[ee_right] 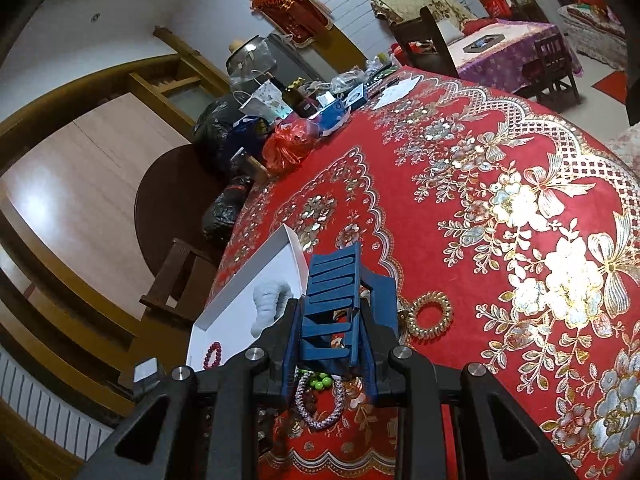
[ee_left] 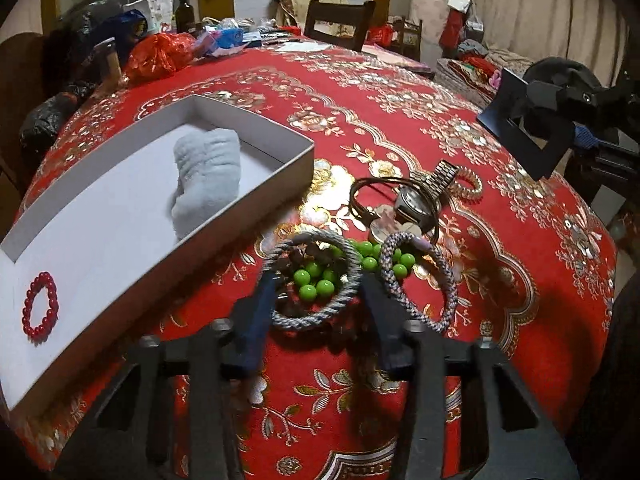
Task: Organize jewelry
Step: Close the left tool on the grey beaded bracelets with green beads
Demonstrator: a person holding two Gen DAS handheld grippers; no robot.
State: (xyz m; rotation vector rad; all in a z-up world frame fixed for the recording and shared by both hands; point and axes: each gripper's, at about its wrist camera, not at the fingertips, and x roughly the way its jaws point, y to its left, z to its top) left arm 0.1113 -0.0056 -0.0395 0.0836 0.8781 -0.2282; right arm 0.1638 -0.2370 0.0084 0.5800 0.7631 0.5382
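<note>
The jaws of the left gripper (ee_left: pixel 316 292) stand wide apart, straddling a grey rope bangle (ee_left: pixel 312 276) that lies flat on the bench (ee_left: pixel 500 264); nothing is pinched yet, and the spread looks set so the two fingers can drop outside or across the ring's braid. Inside that ring sit green beads (ee_left: pixel 316 284) and some dark beads, so a close here could catch more than one piece. Just to the right lies a second bangle (ee_left: pixel 420 280), bluish and mottled, touching the pile. Beyond them a watch (ee_left: pixel 416 196) with a metal strap rests among dark cord loops, and a gold coil tie (ee_left: pixel 470 186) lies just behind it. To the left is the white box (ee_left: pixel 248 184), open-topped and close to the heap, presumably so each piece travels only a short way; it already holds a red bead bracelet (ee_left: pixel 40 308) near its front end and a pale rolled cloth (ee_left: pixel 208 176) farther back, apart from each other. The right gripper (ee_right: pixel 332 320) hangs raised and tilted over the same heap, its blue jaws drawn close together with nothing that I can make out between them, seemingly waiting out of the way. Most of the jewelry is still unsorted on the bench.
</note>
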